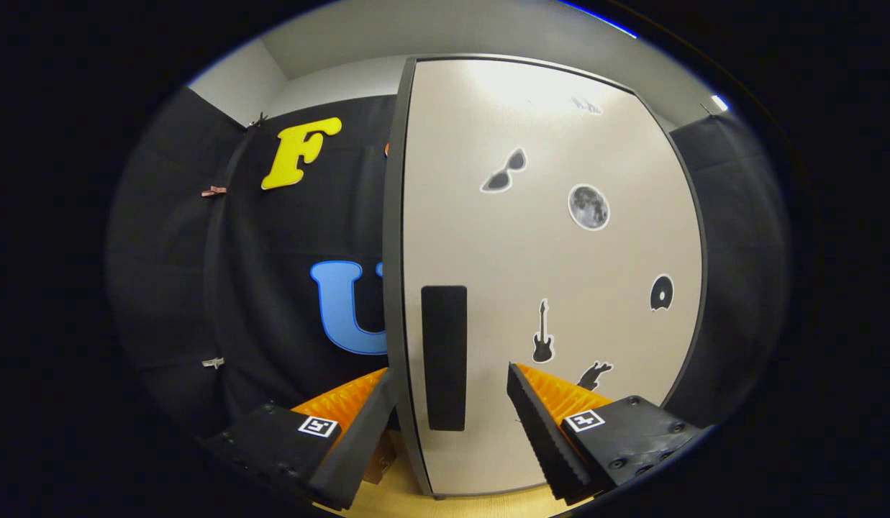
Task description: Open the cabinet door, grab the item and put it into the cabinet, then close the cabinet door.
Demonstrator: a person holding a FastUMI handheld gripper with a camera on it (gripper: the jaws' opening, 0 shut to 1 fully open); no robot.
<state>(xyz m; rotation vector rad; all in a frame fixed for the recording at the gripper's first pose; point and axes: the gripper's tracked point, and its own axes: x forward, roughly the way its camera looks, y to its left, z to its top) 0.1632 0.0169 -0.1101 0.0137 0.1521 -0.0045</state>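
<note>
Gripper (450, 388) held up to the cabinet door (552, 273), fingers spread wide — nothing clamped between them. The door's free vertical edge (396, 288) stands just inside the left finger (355, 439), so the fingers straddle that edge: left finger on the outer side of it, right finger (542, 432) in front of the door's pale face. Whether either finger touches the door cannot be told.

The dark vertical handle (444, 357) — a flat upright bar on the door face — sits between the fingers, close beside the edge and nearer the left finger than the right.

Door face carries small stickers beyond the right finger: sunglasses (504, 171), moon (588, 207), guitar (542, 332), a round black disc (661, 293).

A strip of light wooden tabletop (445, 503) shows below the door's bottom edge, between the finger bases. Black cloth wall (272, 302) lies beyond the left finger.
</note>
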